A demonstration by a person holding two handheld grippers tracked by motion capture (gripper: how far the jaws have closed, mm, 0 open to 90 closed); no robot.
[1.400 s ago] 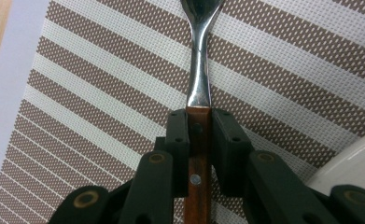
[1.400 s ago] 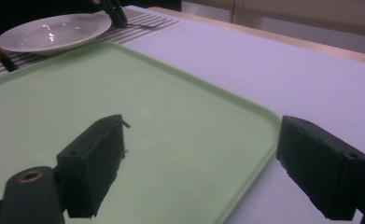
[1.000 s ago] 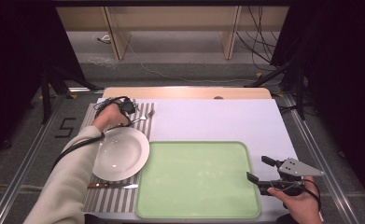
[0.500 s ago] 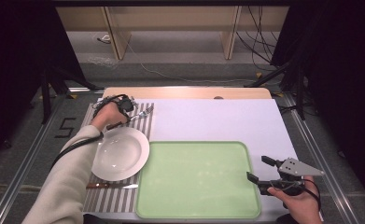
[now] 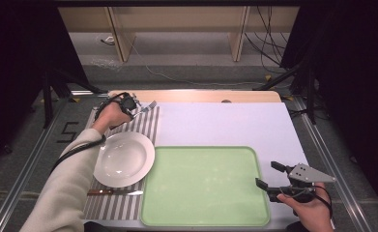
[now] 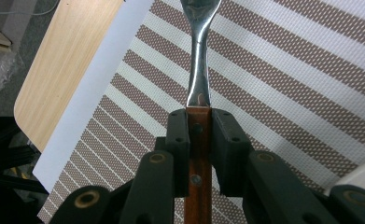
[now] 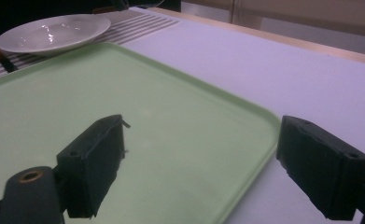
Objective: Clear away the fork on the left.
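Gripping the fork (image 6: 199, 70) with left gripper (image 6: 199, 122)

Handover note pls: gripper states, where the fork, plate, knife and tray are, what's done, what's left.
Left gripper: shut on the fork by its wooden handle, at the far end of the striped mat, tines pointing away from the hand.
Right gripper: open, nothing in it, over the near right corner of the green tray.
Plate: on the mat, left of the tray. Knife: on the mat, just nearer than the plate.
Done: fork grasped. The tray holds nothing.
Left: probably move the fork, likely then knife and plate; where they go can't be told from the views.
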